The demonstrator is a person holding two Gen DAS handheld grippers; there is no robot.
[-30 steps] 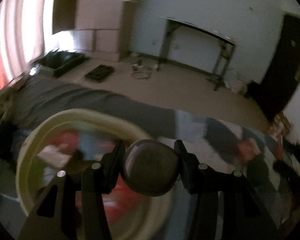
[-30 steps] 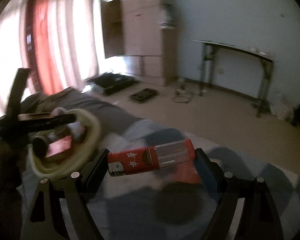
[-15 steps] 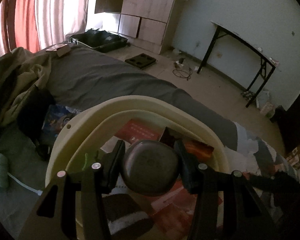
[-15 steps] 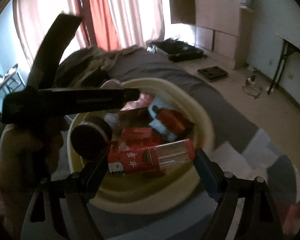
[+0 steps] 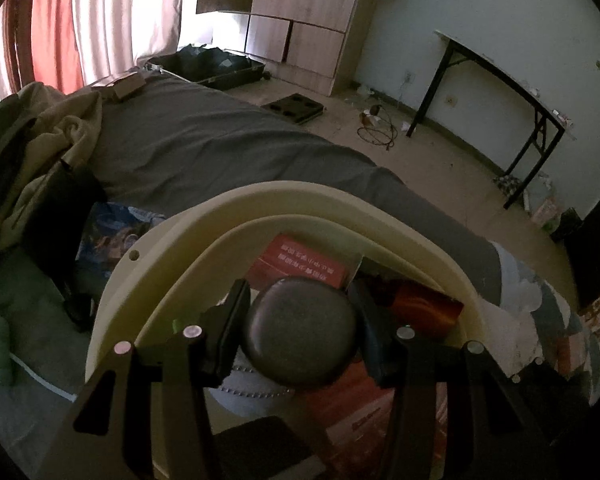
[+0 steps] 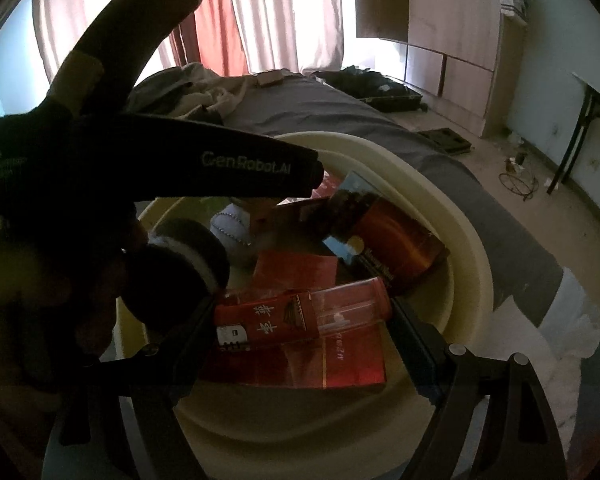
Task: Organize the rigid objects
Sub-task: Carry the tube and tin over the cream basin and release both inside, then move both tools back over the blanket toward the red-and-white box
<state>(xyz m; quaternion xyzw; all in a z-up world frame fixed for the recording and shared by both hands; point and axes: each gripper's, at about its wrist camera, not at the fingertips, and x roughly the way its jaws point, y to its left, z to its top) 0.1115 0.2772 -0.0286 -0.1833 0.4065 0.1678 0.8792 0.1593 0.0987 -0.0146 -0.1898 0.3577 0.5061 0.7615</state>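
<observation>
A cream plastic basin sits on the bed and holds several red boxes, a dark orange box and a pale beaded pouch. My left gripper is shut on a dark round case and holds it over the basin; the case also shows in the right wrist view. My right gripper is shut on a red lighter with a clear end, held crosswise just above the boxes in the basin.
The grey bed sheet stretches behind the basin, with crumpled bedding at the left. On the floor beyond lie an open black suitcase and a black tray. A wardrobe and a black-legged table stand by the wall.
Both grippers have swung from the patterned end of the bed to over the basin and come lower into it, each still holding its object.
</observation>
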